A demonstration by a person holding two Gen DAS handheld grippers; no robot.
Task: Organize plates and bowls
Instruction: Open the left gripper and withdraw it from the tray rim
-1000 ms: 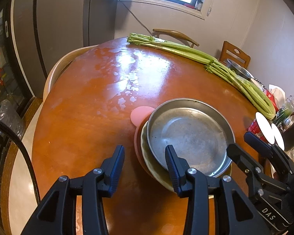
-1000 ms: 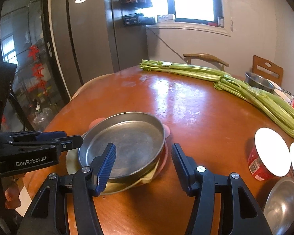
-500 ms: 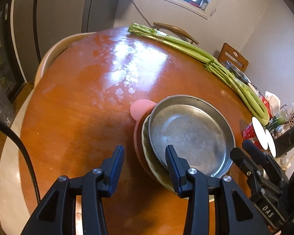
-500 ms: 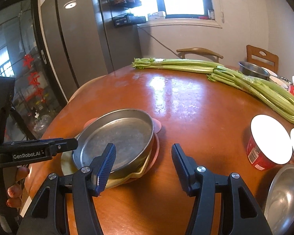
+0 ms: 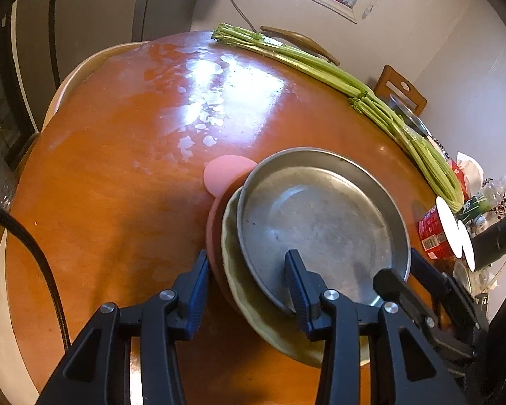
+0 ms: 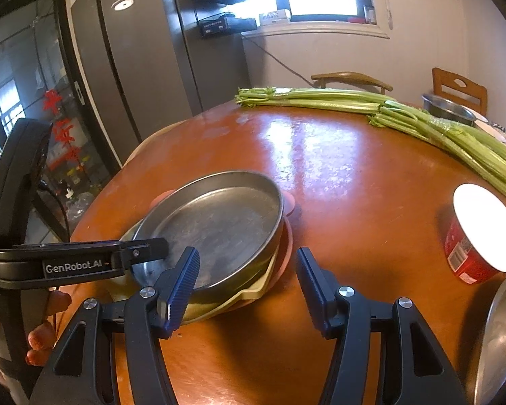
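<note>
- Left gripper [image 5: 246,287], lower centre of its view: jaws apart, straddling the near rims of the stack, clamping nothing.
- Metal plate [image 5: 320,226] tops cream plate [image 5: 253,290] and pink plate [image 5: 224,175], mid-frame: stacking apparently done.
- Right gripper [image 6: 246,287]: jaws apart, empty; metal bowl [image 6: 499,337], lower right, likely remains.

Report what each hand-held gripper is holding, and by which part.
Nothing is held. The left hand-held gripper straddles the near rim of the metal pan without clamping; the right hand-held gripper is open over the table.
</note>
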